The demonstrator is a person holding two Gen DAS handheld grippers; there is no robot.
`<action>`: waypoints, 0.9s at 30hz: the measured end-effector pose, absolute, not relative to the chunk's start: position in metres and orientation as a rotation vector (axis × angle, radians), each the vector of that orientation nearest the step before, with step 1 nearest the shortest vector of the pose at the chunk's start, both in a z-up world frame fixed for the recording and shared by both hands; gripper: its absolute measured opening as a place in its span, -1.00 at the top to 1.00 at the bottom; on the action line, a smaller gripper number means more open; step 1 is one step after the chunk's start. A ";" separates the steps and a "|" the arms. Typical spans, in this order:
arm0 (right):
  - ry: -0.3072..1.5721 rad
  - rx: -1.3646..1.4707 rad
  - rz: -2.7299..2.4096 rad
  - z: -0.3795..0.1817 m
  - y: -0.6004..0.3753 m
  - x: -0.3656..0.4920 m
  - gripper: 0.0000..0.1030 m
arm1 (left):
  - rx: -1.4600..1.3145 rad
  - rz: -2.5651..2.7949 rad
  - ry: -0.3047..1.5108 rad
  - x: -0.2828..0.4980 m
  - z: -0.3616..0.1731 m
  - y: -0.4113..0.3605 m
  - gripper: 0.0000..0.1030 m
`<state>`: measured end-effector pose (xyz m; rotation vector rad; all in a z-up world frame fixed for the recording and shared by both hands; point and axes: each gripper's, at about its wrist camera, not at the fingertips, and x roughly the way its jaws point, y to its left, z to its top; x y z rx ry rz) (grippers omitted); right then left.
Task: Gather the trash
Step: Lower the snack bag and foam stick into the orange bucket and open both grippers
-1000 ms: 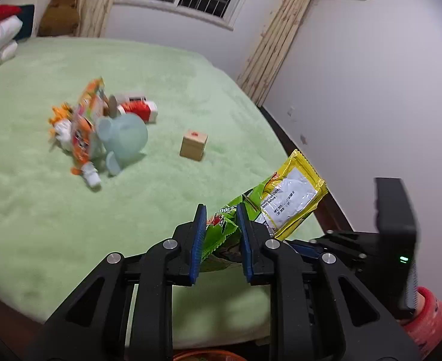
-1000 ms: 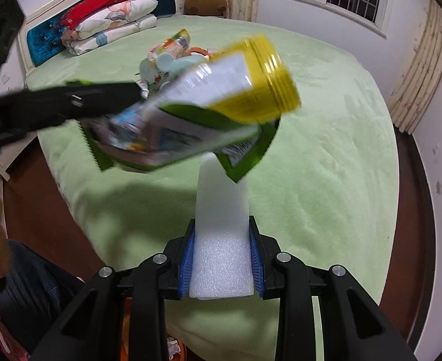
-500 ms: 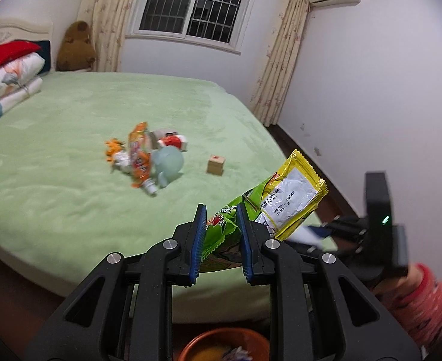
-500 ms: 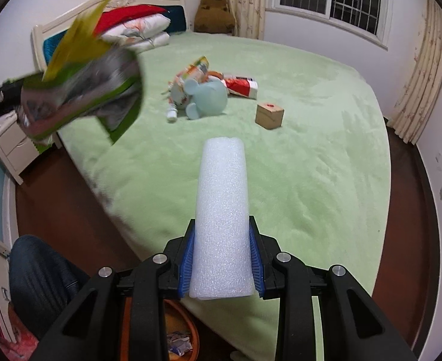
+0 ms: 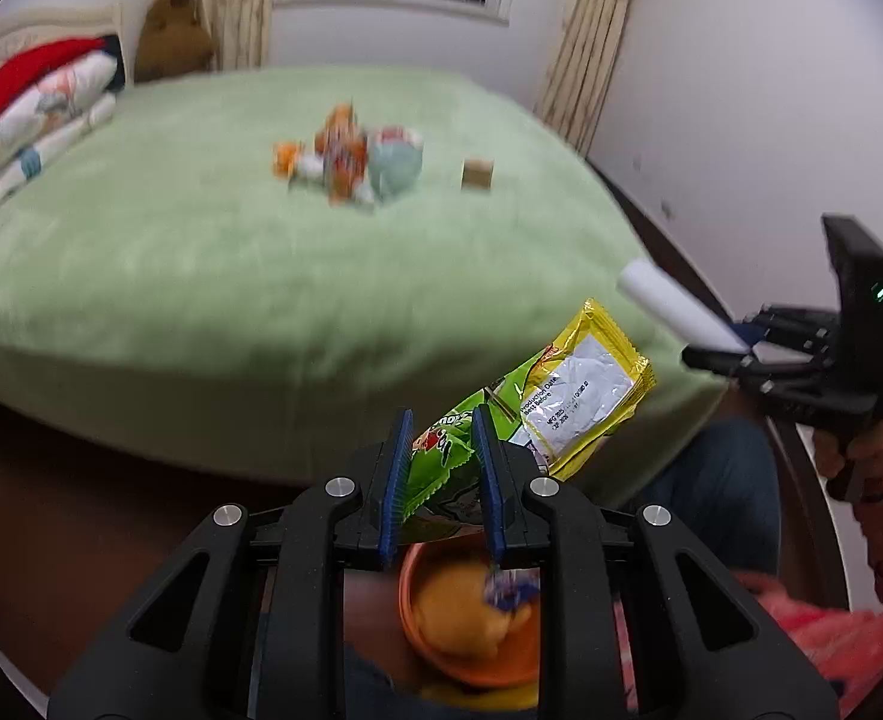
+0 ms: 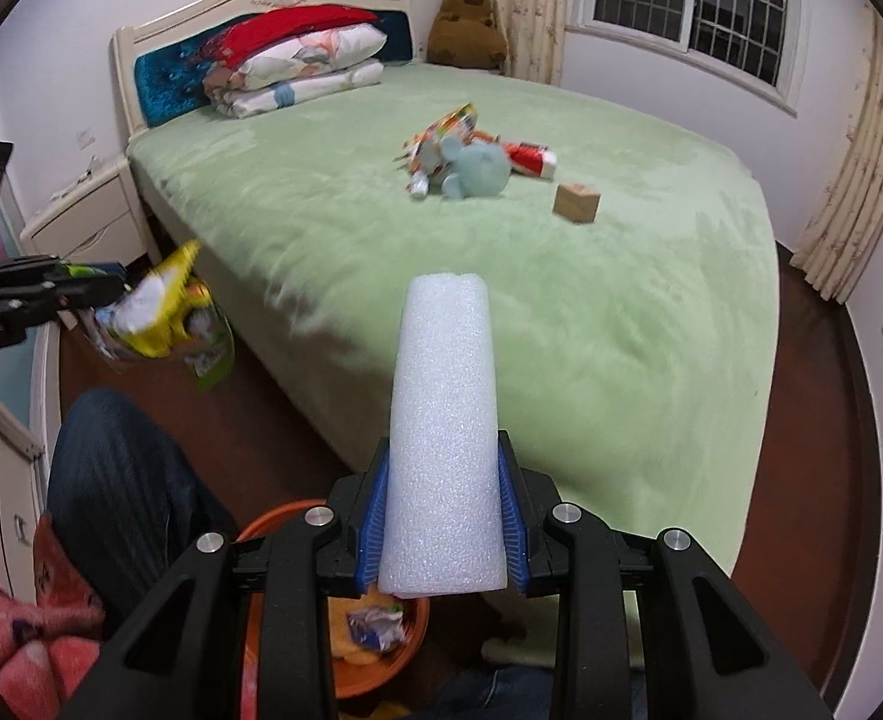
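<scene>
My left gripper (image 5: 441, 450) is shut on a green and yellow snack bag (image 5: 567, 396) and holds it above an orange bin (image 5: 471, 612) that has wrappers in it. The bag also shows in the right wrist view (image 6: 159, 312). My right gripper (image 6: 444, 510) is shut on a white foam tube (image 6: 444, 432), above the same orange bin (image 6: 375, 630). The foam tube also shows at the right of the left wrist view (image 5: 675, 306). More trash, orange wrappers (image 6: 441, 132) and a red and white pack (image 6: 528, 159), lies in a pile on the green bed.
A pale blue plush toy (image 6: 480, 171) lies in the pile and a small wooden block (image 6: 576, 203) beside it. Pillows (image 6: 297, 66) are stacked at the headboard. A white nightstand (image 6: 87, 210) stands left of the bed. The person's jeans leg (image 6: 117, 468) is next to the bin.
Both grippers have pulled back from the bed and lowered. The orange bin now sits under both. The snack bag has moved to the far left of the right wrist view.
</scene>
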<state>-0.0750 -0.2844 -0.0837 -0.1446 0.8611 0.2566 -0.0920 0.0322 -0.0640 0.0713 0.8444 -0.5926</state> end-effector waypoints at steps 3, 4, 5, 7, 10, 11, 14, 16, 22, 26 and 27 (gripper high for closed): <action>0.905 -0.149 0.286 -0.096 -0.279 -0.085 0.38 | 0.082 -0.598 0.932 -0.098 -0.092 0.034 0.60; 0.928 -0.158 0.299 -0.104 -0.275 -0.090 0.38 | 0.090 -0.599 0.959 -0.099 -0.100 0.033 0.60; 0.946 -0.166 0.306 -0.110 -0.273 -0.093 0.38 | 0.096 -0.601 0.982 -0.101 -0.108 0.031 0.60; 0.981 -0.175 0.318 -0.122 -0.269 -0.098 0.38 | 0.114 -0.603 1.043 -0.102 -0.131 0.028 0.60; 1.026 -0.180 0.328 -0.139 -0.264 -0.101 0.38 | 0.139 -0.604 1.126 -0.102 -0.164 0.021 0.60; 1.041 -0.175 0.335 -0.144 -0.263 -0.101 0.38 | 0.155 -0.599 1.146 -0.103 -0.174 0.017 0.60; 1.097 -0.175 0.348 -0.164 -0.257 -0.099 0.38 | 0.198 -0.595 1.215 -0.102 -0.202 0.006 0.60; 1.137 -0.170 0.360 -0.177 -0.254 -0.097 0.38 | 0.214 -0.586 1.259 -0.101 -0.217 0.001 0.60; 1.300 -0.150 0.367 -0.233 -0.250 -0.087 0.38 | 0.260 -0.540 1.407 -0.091 -0.265 -0.014 0.60; 1.378 -0.125 0.376 -0.260 -0.249 -0.080 0.38 | 0.333 -0.526 1.469 -0.087 -0.289 -0.029 0.60; 1.397 -0.119 0.379 -0.266 -0.249 -0.079 0.38 | 0.356 -0.519 1.483 -0.086 -0.296 -0.033 0.60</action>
